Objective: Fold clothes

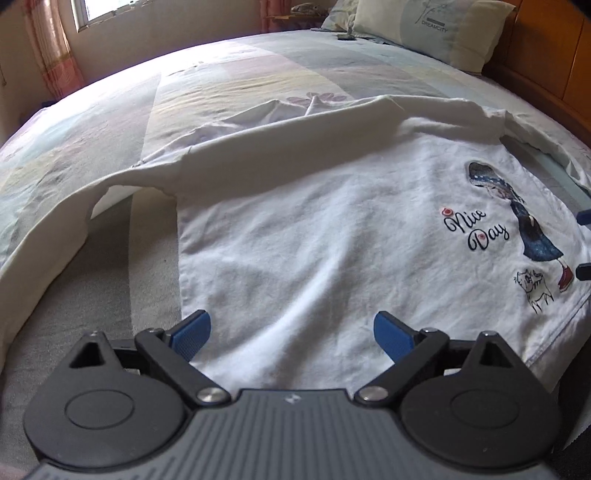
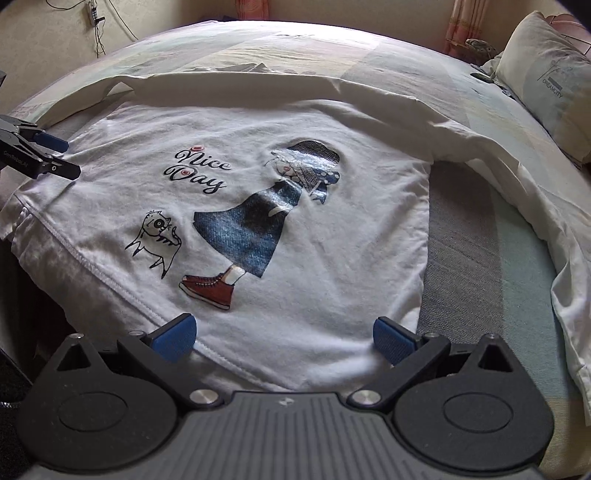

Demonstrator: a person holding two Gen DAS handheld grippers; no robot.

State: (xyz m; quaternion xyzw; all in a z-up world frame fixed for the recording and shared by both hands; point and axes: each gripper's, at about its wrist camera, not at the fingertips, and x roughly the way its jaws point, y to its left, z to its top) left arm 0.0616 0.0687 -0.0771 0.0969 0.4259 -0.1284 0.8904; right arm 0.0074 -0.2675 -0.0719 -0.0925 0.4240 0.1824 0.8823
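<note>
Bed: wide bed with a pastel patchwork sheet [image 1: 229,85] in grey, cream and pale green blocks; it carries everything else.
Garment: white long-sleeved cotton T-shirt [image 1: 314,236] spread print-up across the near part of the bed, its hem toward both grippers and hanging slightly over the bed's edge.
Sleeves: the two long sleeves stretch out sideways from the shoulders, one sleeve [image 2: 535,192] curving down the right side of the sheet.
Print: a girl in a blue denim-look dress and red sneaker [image 2: 251,221], script reading "Nice Day", and a small outlined cat [image 2: 157,240].
Pillow: pale cream pillow with a grey band [image 1: 436,29] at the head of the bed, well apart from the shirt.
Left gripper [image 1: 291,332]: blue-padded fingers spread wide over the shirt's lower body, nothing clamped between them.
Right gripper [image 2: 284,334]: fingers wide apart over the hem; they seem to hold no cloth, though contact underneath is hard to judge.
</note>
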